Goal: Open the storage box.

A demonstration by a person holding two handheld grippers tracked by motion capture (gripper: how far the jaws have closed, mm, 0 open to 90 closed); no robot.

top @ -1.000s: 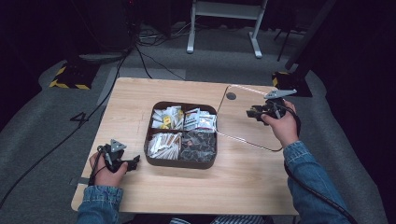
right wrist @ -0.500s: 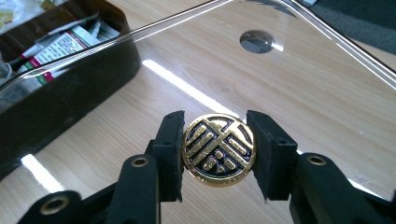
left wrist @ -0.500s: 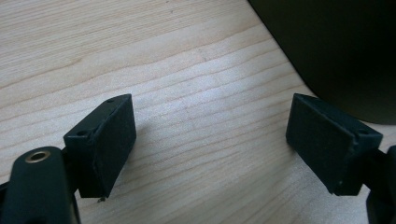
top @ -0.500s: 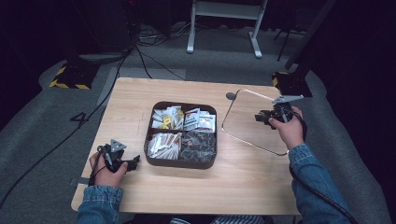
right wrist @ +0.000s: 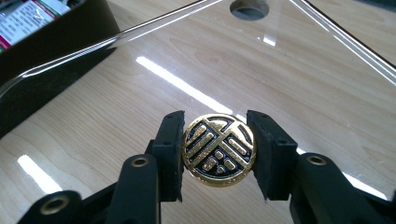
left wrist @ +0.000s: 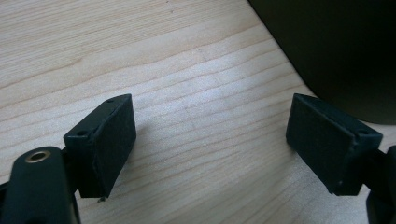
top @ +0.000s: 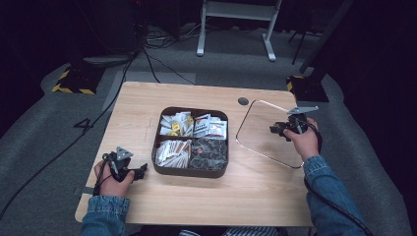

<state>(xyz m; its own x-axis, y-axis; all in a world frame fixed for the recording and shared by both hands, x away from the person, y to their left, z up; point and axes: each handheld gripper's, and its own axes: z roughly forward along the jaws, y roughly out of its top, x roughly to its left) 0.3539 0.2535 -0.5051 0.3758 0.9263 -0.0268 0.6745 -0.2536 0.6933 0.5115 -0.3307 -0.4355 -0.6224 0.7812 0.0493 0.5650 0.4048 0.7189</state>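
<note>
Clear lid (top: 268, 132) at right of centre in the high view, raised and tilted above the tabletop (top: 196, 96), off to the right of the dark divided box (top: 191, 141). Gripped by the right gripper (top: 280, 130): fingers (right wrist: 170, 154) clamped on the round gold-and-black knob (right wrist: 219, 150), low centre in the right gripper view. Box uncovered, sachets in all four compartments. Judged midway: lid in hand, not yet set over the box. Lowering and seating left to do. Left gripper (top: 139, 172) resting lower left beside the box, fingers (left wrist: 105, 140) spread wide, holding nothing.
</note>
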